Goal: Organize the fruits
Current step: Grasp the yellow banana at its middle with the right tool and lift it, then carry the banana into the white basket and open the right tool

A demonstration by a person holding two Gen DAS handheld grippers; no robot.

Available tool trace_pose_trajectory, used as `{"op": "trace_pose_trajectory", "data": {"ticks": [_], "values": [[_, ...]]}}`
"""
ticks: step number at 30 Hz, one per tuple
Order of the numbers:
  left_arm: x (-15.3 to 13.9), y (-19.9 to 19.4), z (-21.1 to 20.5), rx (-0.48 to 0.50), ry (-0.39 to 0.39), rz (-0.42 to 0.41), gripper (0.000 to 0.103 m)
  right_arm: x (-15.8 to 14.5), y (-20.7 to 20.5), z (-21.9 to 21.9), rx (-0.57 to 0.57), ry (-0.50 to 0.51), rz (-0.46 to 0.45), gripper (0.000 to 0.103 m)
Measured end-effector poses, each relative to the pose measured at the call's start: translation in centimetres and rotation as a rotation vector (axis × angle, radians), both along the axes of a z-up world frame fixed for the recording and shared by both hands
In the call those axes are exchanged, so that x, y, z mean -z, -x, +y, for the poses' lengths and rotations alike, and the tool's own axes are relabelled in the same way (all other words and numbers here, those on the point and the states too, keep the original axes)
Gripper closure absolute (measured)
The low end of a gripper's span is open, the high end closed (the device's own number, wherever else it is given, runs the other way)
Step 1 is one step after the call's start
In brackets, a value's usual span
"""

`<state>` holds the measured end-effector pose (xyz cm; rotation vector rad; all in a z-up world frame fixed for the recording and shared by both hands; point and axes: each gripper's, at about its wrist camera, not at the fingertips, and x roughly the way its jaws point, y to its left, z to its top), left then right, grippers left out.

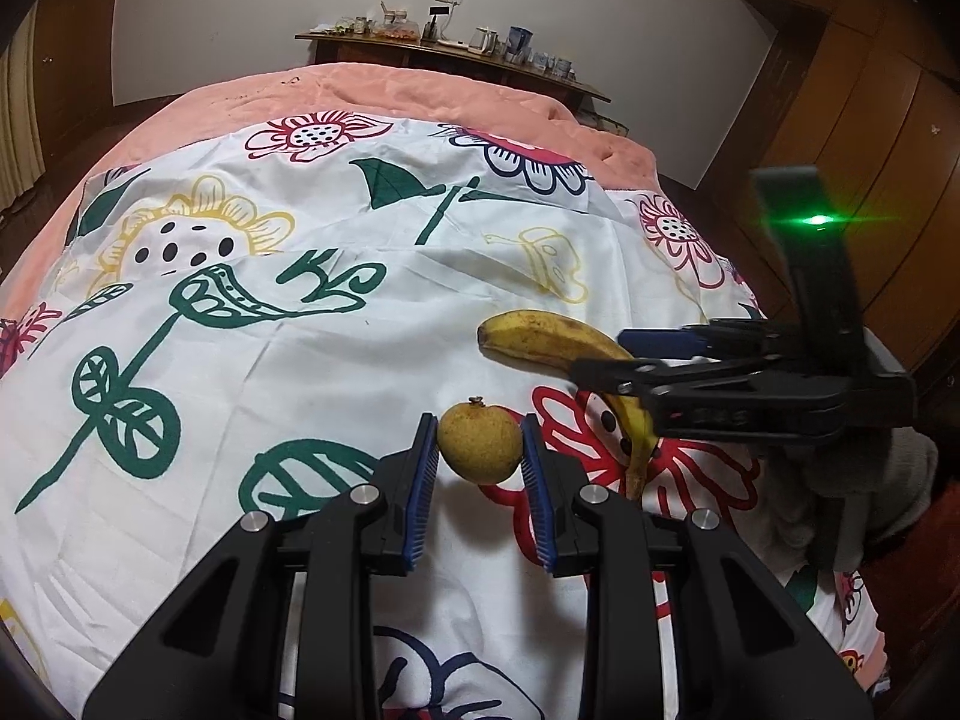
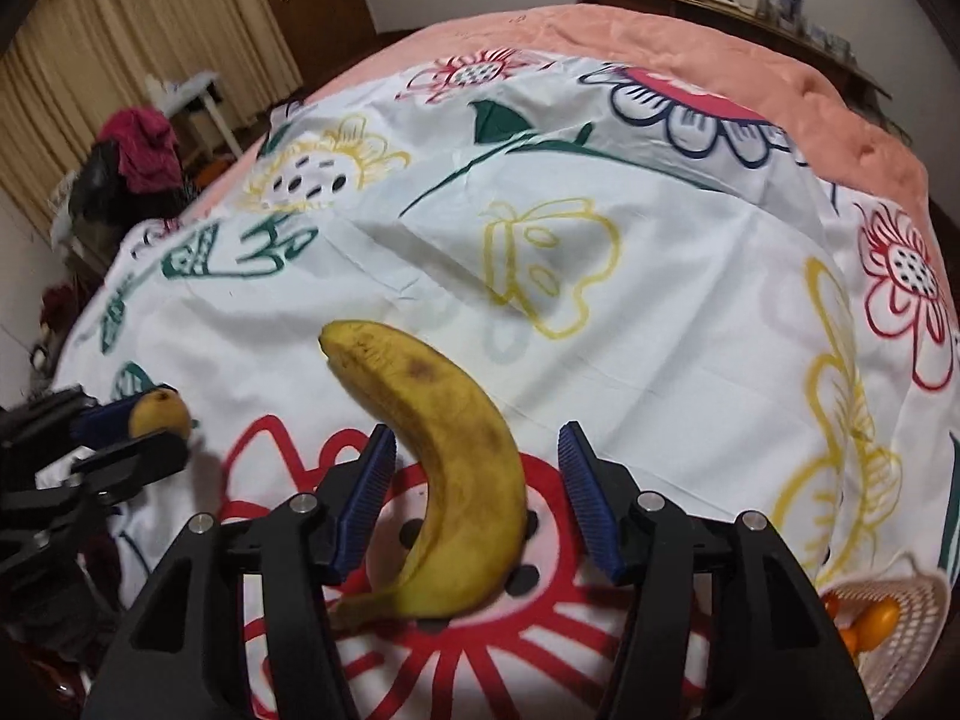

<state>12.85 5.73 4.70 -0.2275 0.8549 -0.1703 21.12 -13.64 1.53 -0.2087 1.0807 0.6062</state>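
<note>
Fruit on the bed (image 1: 252, 360), both tongs at work.
The banana (image 2: 444, 480) lies on the floral sheet (image 2: 660, 330) between the spread, open right tongs (image 2: 477, 498), touching neither pad. The small round brownish fruit (image 1: 480, 441) sits pinched between the left tongs (image 1: 480, 480). A basket (image 2: 900, 630) of orange fruit sits at the bed's right edge.

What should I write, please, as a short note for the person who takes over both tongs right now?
Left tongs: blue pads on both sides of the small round brownish fruit; closed on it, it seems.
Right tongs: open, straddling the banana, not gripping.
Both fruits are on the floral sheet. A white basket holding orange fruits is at the near right.
Done: nothing more is visibly sorted.
Left: probably close on the banana, then carry both fruits to the basket.
</note>
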Motion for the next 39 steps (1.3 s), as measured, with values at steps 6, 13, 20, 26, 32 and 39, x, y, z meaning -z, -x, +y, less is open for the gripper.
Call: {"op": "trace_pose_trajectory", "data": {"ticks": [6, 13, 20, 26, 32, 39], "values": [[0.2, -0.1, -0.1, 0.003, 0.000, 0.007, 0.075, 0.4, -0.5, 0.3, -0.007, 0.022, 0.016, 0.062], [-0.2, 0.2, -0.5, 0.006, -0.010, 0.003, 0.075, -0.1, 0.5, 0.0, -0.003, 0.019, -0.014, 0.070], [-0.7, 0.3, -1.3, 0.018, -0.020, -0.002, 0.075, -1.4, 2.0, -2.9, 0.062, -0.076, -0.011, 0.070], [-1.2, 0.6, -2.2, 0.038, -0.030, -0.011, 0.075, -2.8, 4.1, -6.7, 0.142, -0.136, -0.033, 0.070], [-1.6, 0.7, -3.4, 0.056, -0.042, -0.014, 0.075, -3.8, 5.6, -12.5, 0.280, -0.184, -0.049, 0.070], [-2.1, 0.7, -5.5, 0.092, -0.061, -0.020, 0.075, -3.2, 7.3, -21.1, 0.484, -0.187, -0.056, 0.070]]}}
